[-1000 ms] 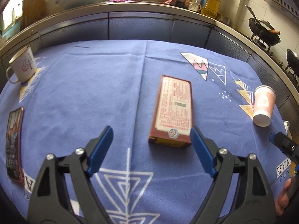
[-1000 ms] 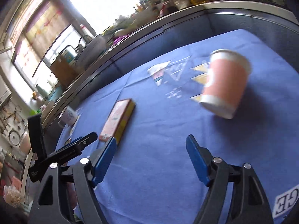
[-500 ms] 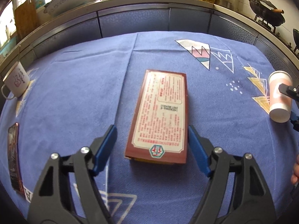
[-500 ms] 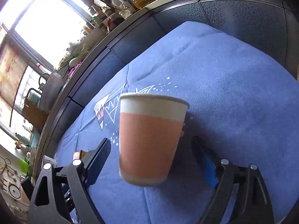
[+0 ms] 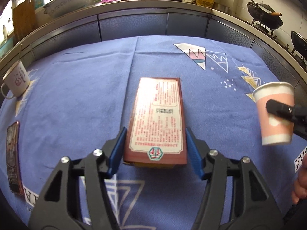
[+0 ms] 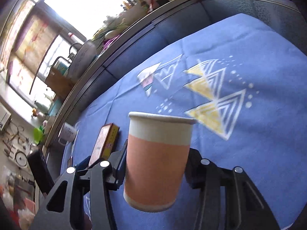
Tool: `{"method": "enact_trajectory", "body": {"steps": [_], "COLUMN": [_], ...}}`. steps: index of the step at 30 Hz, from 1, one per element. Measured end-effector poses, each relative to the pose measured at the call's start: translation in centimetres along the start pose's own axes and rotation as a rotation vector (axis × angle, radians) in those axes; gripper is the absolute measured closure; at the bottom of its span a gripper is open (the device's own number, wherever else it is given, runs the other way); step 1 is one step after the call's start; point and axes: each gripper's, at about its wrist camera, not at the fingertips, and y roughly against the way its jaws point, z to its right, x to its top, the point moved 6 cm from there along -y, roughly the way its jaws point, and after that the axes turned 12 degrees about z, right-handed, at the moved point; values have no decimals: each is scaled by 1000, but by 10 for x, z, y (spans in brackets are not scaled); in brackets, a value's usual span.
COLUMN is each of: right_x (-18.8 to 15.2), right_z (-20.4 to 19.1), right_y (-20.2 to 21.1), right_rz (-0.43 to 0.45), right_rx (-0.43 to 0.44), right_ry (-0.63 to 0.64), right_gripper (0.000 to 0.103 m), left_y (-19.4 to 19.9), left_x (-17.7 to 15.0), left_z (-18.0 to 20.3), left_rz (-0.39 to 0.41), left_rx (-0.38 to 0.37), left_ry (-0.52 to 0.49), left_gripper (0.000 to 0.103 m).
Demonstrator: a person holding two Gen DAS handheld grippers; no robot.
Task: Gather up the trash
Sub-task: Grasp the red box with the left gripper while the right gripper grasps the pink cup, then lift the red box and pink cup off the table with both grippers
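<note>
The left gripper (image 5: 155,149) is pointing down at the counter, and its blue fingers (image 5: 117,153) have just been closing on a flat red-brown box (image 5: 158,120). The right gripper (image 6: 156,164) has just been closing too, and is squeezing a pink and white paper cup (image 6: 156,163).

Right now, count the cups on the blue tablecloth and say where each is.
2. A white enamel mug stands at the cloth's far left edge. A pink paper cup is at the right, gripped by the right claw. More may lie outside the views.

Flat red box (image 5: 157,122), upright pink cup (image 6: 157,163)
</note>
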Motion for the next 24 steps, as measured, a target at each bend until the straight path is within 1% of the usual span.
{"method": "enact_trajectory", "body": {"steps": [4, 8, 10, 12, 14, 16, 18, 20, 24], "right_x": [-28, -43, -50, -54, -57, -59, -61, -60, -59], "right_z": [-27, -36, -36, -31, -30, -31, -33, -34, -31], "right_y": [-5, -3, -5, -5, -3, 1, 3, 6, 11], "right_rz": [-63, -92, -127, -134, -135, -131, -128, -120, -110], "right_rx": [62, 69, 76, 52, 50, 43, 39, 42, 34], "right_ry": [42, 83, 79, 72, 69, 84, 99, 99, 107], "right_gripper": [61, 63, 59, 47, 44, 41, 35, 31, 30], "left_y": [27, 41, 40, 37, 32, 28, 24, 19, 11], "left_x": [-10, -24, -30, -33, -35, -35, -33, -32, -29], "left_z": [-9, -15, -17, -16, -16, -16, -14, -13, -11], "left_rz": [13, -5, -24, -35, -52, -62, -62, -63, -74], "left_rx": [-19, -24, -34, -25, -15, -21, -10, 8, 34], "left_ry": [13, 31, 44, 37, 43, 55, 47, 33, 16], "left_gripper": [45, 45, 45, 44, 44, 44, 43, 42, 41]}}
